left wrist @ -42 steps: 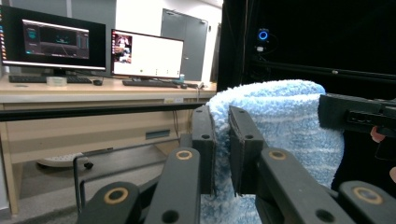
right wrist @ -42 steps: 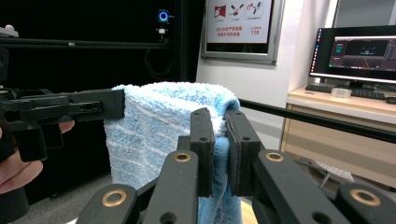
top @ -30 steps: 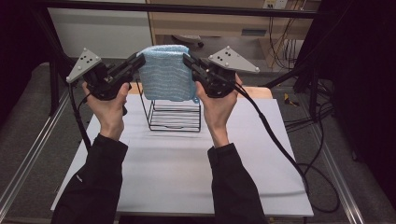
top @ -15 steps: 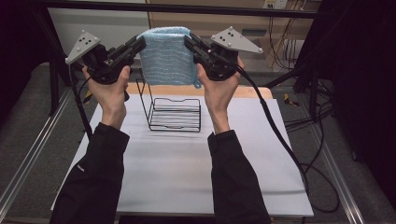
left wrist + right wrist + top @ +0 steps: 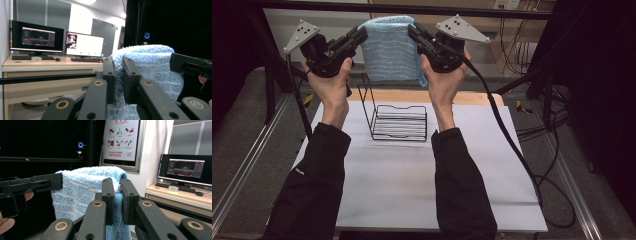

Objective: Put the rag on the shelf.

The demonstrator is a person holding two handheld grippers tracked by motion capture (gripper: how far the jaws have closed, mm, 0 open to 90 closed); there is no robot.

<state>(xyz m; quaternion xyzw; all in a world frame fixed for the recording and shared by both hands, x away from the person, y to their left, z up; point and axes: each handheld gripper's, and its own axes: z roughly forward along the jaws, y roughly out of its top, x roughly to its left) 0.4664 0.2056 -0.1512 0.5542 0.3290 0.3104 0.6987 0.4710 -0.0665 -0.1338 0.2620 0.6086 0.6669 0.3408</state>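
A light blue folded towel [image 5: 390, 48] hangs in the air above the table, held by its two upper corners. My left gripper [image 5: 362, 34] is shut on its left edge and my right gripper [image 5: 412, 31] on its right edge. In the left gripper view the black jaws pinch the towel [image 5: 150, 67] at my left gripper [image 5: 119, 80]. In the right gripper view the towel [image 5: 82, 192] is clamped the same way by my right gripper [image 5: 117, 201]. Below the towel a black wire rack [image 5: 398, 121] stands on the white table [image 5: 402, 185].
A wooden strip [image 5: 462, 97] runs along the table's far edge. Cables [image 5: 532, 165] trail off the right side. Metal frame rails [image 5: 242, 170] flank the table. Desks with monitors [image 5: 36, 37] stand beyond.
Both hands have risen together, lifting the towel higher above the wire rack. Both grips stay the same.
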